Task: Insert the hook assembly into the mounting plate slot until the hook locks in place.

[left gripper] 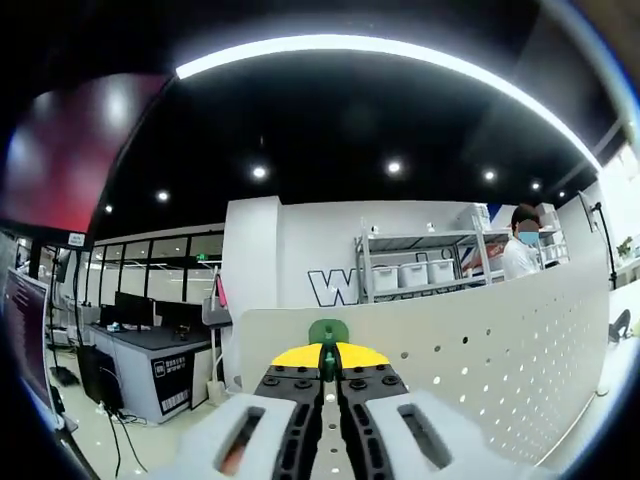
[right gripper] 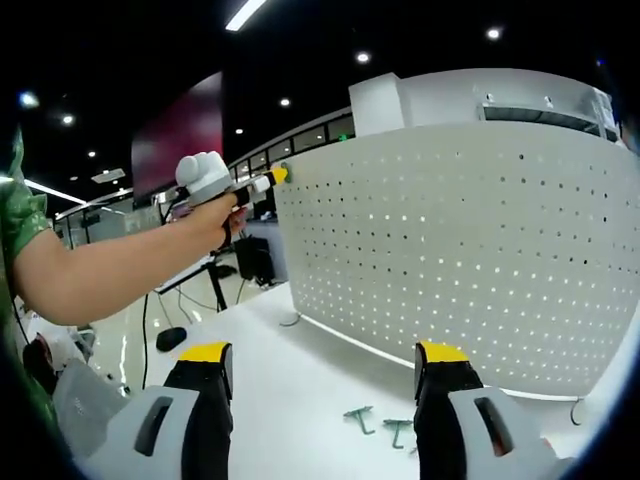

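Observation:
In the left gripper view my left gripper is shut on a small green hook, held up at the top edge of the white perforated mounting plate. The right gripper view has that left gripper in a person's hand, its yellow tip at the upper left corner of the mounting plate. My right gripper stands open low over the white table, with nothing between its jaws. Two spare green hooks lie on the table just ahead of it.
The plate stands upright along the table's far side on small feet. Behind it are a shelf with bins and a person. Desks with monitors stand on the left, and cables run over the floor.

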Motion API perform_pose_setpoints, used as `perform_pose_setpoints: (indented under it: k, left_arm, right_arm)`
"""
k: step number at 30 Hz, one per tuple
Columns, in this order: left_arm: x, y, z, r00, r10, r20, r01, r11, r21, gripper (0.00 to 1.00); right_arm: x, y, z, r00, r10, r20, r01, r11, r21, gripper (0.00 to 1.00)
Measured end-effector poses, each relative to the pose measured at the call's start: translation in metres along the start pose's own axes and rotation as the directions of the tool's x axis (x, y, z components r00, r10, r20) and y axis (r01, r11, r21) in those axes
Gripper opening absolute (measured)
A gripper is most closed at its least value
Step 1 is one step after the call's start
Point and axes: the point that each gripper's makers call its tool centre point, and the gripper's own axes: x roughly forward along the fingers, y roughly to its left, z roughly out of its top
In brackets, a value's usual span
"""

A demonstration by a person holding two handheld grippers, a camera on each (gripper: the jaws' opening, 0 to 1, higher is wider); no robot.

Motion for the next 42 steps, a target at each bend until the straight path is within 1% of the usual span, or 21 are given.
perform_pose_setpoints:
  k: [12, 16, 19, 25, 38, 42]
  left_arm:
    - [-0.007, 0.0, 0.0, 1.0, 0.007, 0.017, -0.006, 1.0, -0.021, 0.03]
    - [-0.007, 0.0, 0.0, 1.0, 0.009, 0.01, -0.009, 1.0, -0.016, 0.03]
    - [-0.009, 0.002, 0.003, 1.0, 0.013, 0.02, -0.013, 0.999, -0.036, 0.03]
    - [-0.01, 0.004, -0.002, 1.0, 0.018, 0.006, -0.017, 0.999, -0.038, 0.03]
    - [-0.008, 0.0, -0.014, 1.0, 0.012, -0.02, -0.012, 1.0, -0.022, 0.03]
    - [-0.009, -0.002, -0.015, 1.0, 0.009, -0.021, -0.009, 1.0, -0.017, 0.03]
  right_arm:
    - [0.002, 0.001, -0.002, 1.0, 0.001, -0.009, -0.001, 1.0, -0.002, 0.75]
    - [0.002, 0.001, -0.003, 1.0, 0.001, -0.01, -0.001, 1.0, -0.003, 0.75]
    - [0.002, 0.001, -0.004, 1.0, 0.001, -0.015, -0.001, 1.0, -0.003, 0.74]
    - [0.003, 0.002, -0.006, 1.0, 0.002, -0.019, -0.002, 1.0, -0.002, 0.74]
    - [0.004, -0.001, -0.008, 1.0, 0.001, -0.029, -0.001, 1.0, 0.001, 0.74]
    - [0.004, 0.0, -0.01, 0.999, 0.004, -0.032, -0.004, 1.0, 0.001, 0.74]
